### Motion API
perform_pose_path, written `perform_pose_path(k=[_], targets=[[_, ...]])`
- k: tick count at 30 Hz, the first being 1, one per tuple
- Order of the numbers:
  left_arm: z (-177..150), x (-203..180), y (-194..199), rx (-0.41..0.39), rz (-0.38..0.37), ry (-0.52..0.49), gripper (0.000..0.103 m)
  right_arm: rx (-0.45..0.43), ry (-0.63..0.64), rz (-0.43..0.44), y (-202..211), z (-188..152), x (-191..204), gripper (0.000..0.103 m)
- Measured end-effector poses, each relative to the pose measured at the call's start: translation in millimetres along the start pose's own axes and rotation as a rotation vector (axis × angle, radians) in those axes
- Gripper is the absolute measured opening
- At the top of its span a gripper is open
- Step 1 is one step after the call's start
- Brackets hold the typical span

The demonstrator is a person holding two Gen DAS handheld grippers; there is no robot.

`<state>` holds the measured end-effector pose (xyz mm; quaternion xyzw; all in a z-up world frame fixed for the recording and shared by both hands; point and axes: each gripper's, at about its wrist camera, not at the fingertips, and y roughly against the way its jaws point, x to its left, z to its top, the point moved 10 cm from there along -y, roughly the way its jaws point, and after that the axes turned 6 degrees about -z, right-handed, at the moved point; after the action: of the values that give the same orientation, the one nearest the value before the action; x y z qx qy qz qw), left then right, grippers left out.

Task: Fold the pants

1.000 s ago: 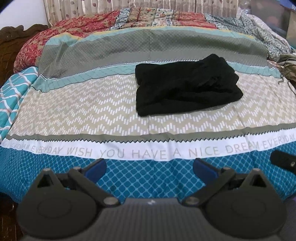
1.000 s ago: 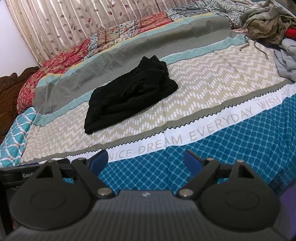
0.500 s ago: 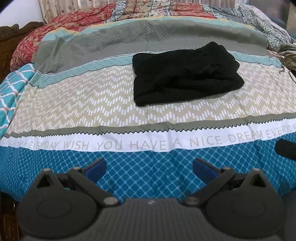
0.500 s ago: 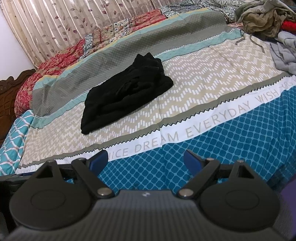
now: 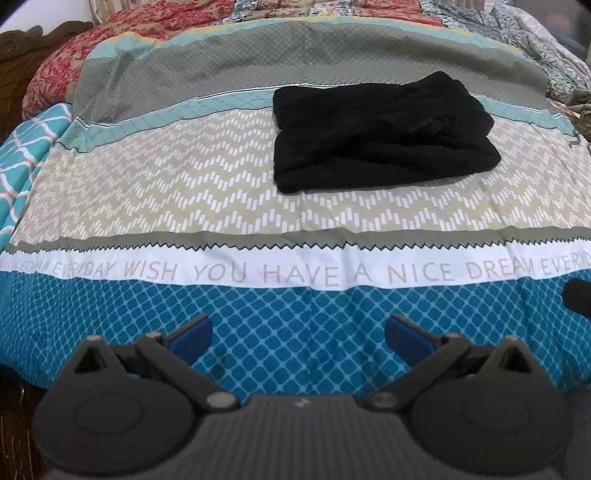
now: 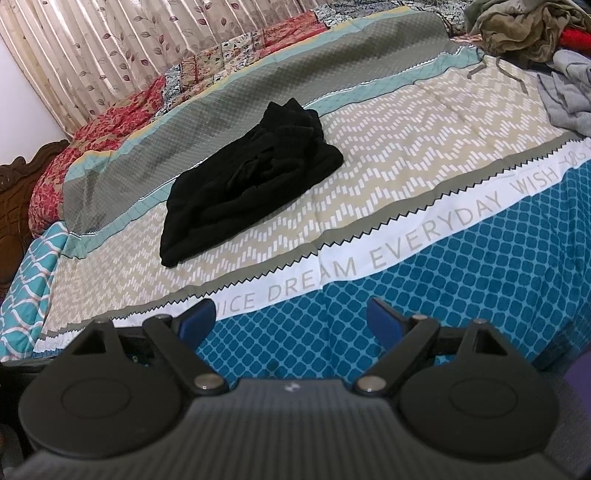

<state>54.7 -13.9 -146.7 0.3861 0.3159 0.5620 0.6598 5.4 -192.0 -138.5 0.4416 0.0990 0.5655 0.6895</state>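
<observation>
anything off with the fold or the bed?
The black pants lie folded in a compact stack on the bedspread, but the far end is bunched and uneven. Loose clothes are heaped at the bed's far right corner. Both grippers are open and empty.

A patterned bedspread covers the bed, with leaf-print curtains behind and heaped clothes at its far corner.

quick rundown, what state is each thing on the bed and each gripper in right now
black pants: folded into a compact bundle, lying on the bedspread, nothing touching them
left gripper: open, empty, over the near edge of the bed
right gripper: open, empty, short of the pants
bedspread: spread flat over the bed
pile of clothes: heaped, unfolded, at the far right corner
</observation>
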Motion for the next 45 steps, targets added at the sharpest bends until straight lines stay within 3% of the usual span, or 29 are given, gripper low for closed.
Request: perform_pose_path(k=[9, 19, 45], targets=[[-5.8, 5.9, -5.8, 0.042, 0.048, -0.008, 0.103, 0.007, -0.01, -0.002, -2.6, -1.2, -1.7, 0.09], [-0.4, 3.9, 2.4, -0.008, 0.076, -0.04, 0.103, 0.009, -0.022, 0.001, -2.1, -1.3, -5.1, 0.09], [-0.6, 6.4, 3.9, -0.019, 0.106, -0.054, 0.103, 0.016, -0.04, 0.007, -1.7, -4.6, -4.6, 0.09]])
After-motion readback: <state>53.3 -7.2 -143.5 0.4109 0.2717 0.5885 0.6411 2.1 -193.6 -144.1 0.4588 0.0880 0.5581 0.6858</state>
